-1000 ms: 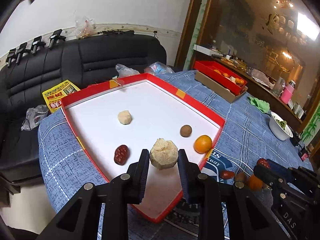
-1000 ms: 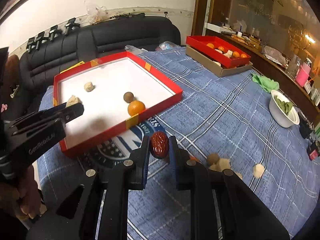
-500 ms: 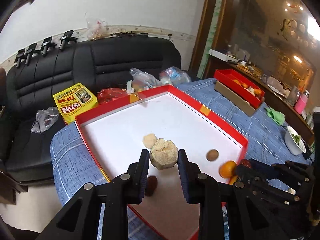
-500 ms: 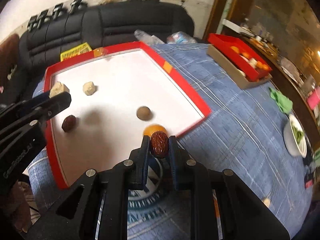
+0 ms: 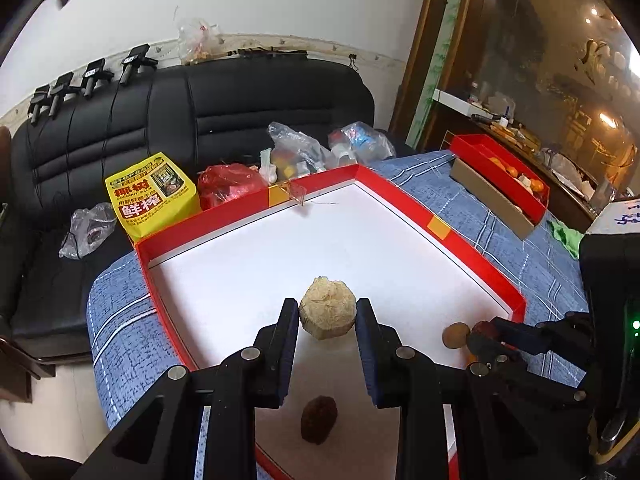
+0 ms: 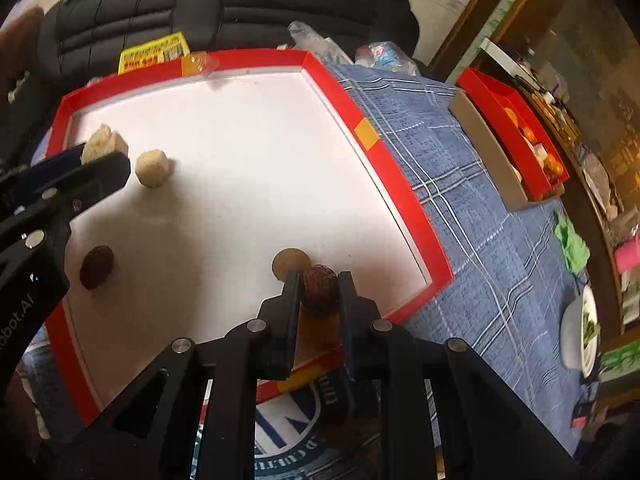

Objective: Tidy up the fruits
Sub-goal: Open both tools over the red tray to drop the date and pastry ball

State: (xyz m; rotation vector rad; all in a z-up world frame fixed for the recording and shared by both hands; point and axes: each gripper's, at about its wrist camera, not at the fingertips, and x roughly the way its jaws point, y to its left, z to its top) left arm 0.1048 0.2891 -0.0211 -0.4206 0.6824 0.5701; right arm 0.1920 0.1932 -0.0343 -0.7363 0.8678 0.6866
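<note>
A: Left gripper (image 5: 327, 312)?
B: Jaws pinching a pale, rough lump (image 5: 327, 313), held over the white floor of the big red tray (image 5: 404, 196). In the right wrist view, at about nine o'clock of the tray, close to its left wall.

A: Right gripper (image 6: 319, 290)?
B: Jaws clamped on a wrinkled dark red date (image 6: 319, 289), over the tray's five o'clock corner. Touching the tray or not: cannot tell.

A: Loose in the tray?
B: A second pale lump (image 6: 152, 168) at roughly ten o'clock, just beside the held one. A dark date (image 6: 96, 267) at about eight o'clock, lying free. A round brown fruit (image 6: 290, 263) right at eleven o'clock of the right gripper's tips, partly hidden behind them. A sliver of orange (image 5: 472, 358) peeking under the right gripper in the left wrist view.

A: Around the tray?
B: Blue checked cloth (image 6: 472, 184) over the tabletop. At two o'clock, a smaller red box (image 6: 486, 84) with oranges inside, on a brown carton. Beyond twelve o'clock, a black sofa (image 5: 224, 96) with a yellow packet (image 5: 150, 194) and plastic bags.
</note>
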